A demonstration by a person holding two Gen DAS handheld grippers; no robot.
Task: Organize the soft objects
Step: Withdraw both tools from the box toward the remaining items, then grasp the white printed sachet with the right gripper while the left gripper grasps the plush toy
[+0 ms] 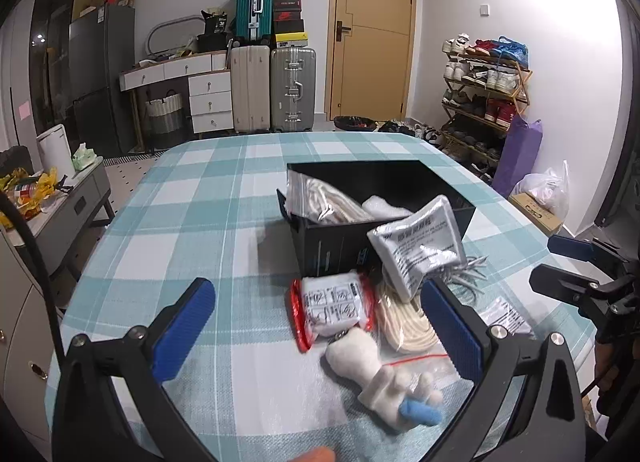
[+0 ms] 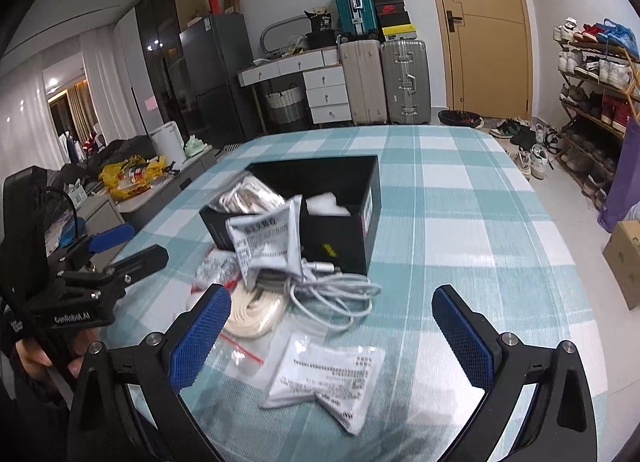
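Both claws gape empty over the table (image 1: pixel 168 198) — left claw (image 1: pixel 320 326), right claw (image 2: pixel 332 326) — soft packets piled against the black box (image 1: pixel 332 250), silver pouch (image 1: pixel 416 246) leaning on its rim

Open black box (image 1: pixel 340 246) holds bagged rope (image 1: pixel 328 198); silver pouch (image 1: pixel 416 250) leans on its rim; plush toy (image 1: pixel 376 370), cable (image 2: pixel 336 294) alongside.

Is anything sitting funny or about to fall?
Yes. The silver foil packet isn't properly in the black box; it leans tilted over the box's front edge, half in and half out. Below it, a tangled white cable sprawls loose on the table. Both grippers are open and hold nothing.
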